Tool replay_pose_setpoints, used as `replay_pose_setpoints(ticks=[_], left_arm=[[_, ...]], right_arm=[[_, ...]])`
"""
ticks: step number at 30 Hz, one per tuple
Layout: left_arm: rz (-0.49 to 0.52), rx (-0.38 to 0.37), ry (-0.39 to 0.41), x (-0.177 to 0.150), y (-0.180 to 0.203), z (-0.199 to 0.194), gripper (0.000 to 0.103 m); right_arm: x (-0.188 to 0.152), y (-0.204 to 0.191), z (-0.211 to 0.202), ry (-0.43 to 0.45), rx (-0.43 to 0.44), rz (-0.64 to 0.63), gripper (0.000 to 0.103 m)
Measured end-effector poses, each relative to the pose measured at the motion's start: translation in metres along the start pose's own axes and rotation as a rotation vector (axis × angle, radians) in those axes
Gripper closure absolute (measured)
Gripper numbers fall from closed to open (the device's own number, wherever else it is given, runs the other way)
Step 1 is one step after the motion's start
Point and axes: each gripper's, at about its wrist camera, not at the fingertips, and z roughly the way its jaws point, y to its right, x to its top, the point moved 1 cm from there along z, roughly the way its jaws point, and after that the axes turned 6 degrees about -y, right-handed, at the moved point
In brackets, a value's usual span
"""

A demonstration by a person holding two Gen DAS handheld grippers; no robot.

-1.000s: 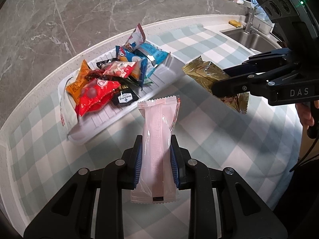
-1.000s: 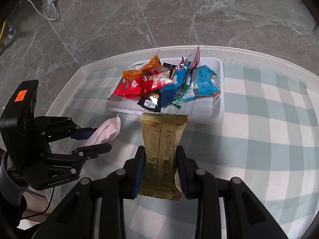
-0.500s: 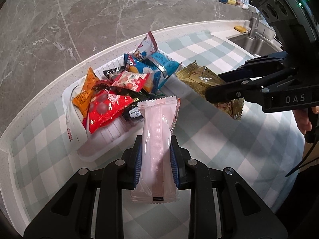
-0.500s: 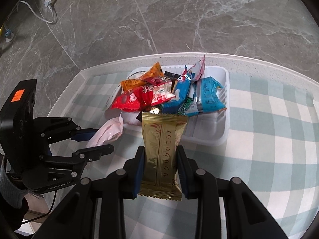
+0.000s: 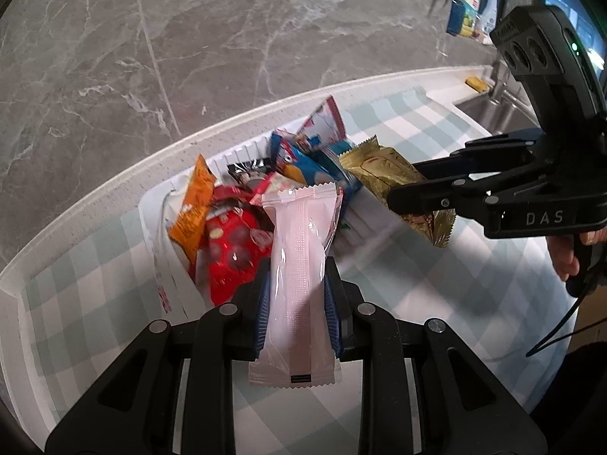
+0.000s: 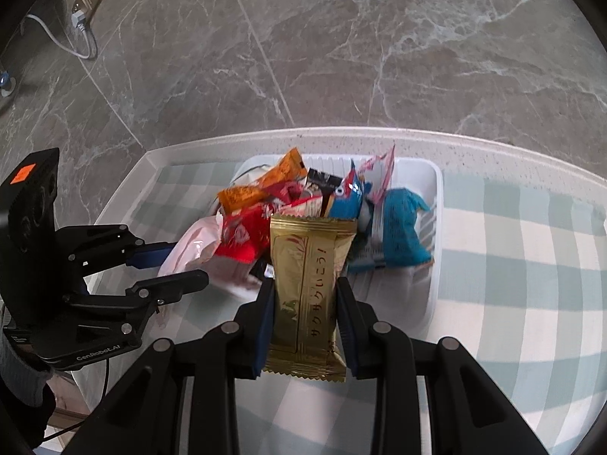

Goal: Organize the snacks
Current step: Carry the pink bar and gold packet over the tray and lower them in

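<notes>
My left gripper [image 5: 297, 284] is shut on a pale pink snack packet [image 5: 299, 265] and holds it over the near edge of the white tray [image 5: 151, 204]. My right gripper [image 6: 305, 295] is shut on a gold snack packet [image 6: 309, 284] and holds it over the tray's [image 6: 436, 189] near side. The tray holds a pile of snacks: an orange packet [image 5: 193, 208], a red packet [image 5: 231, 254], blue packets [image 6: 398, 231] and a black one [image 6: 322, 180]. In the left wrist view the right gripper [image 5: 413, 189] comes in from the right with the gold packet [image 5: 383, 174]. In the right wrist view the left gripper [image 6: 172, 265] holds the pink packet [image 6: 193, 242] at the left.
The tray sits on a green and white checked cloth [image 6: 531, 265] on a white counter against a grey marble wall [image 6: 341, 38]. A sink [image 5: 493, 110] and bottles [image 5: 466, 19] are at the far right. A wall socket with a cable [image 6: 85, 7] is at the upper left.
Both grippers have moved forward toward the tray, each still holding its packet. The pink and gold packets now hang over the tray's near edge and the snack pile.
</notes>
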Motion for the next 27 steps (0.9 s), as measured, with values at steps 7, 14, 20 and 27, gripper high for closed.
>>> replay_pose_setpoints(ticks=[7,14,20,27], left_arm=[[-0.027,0.005,0.003,0.018,-0.012,0.008,0.08],[-0.052,0.009,0.006,0.035,-0.022,0.018,0.08],[-0.067,0.018,0.004,0.044,-0.029,0.026,0.08],[-0.086,0.017,-0.004,0.049,-0.036,0.036,0.08]], right_arm=[[0.02,0.003,0.009,0.002,-0.001,-0.007,0.07],[0.037,0.001,0.02,-0.001,0.006,-0.022,0.07],[0.048,-0.001,0.029,-0.006,0.005,-0.035,0.07],[0.055,0.001,0.038,-0.014,0.0,-0.045,0.07]])
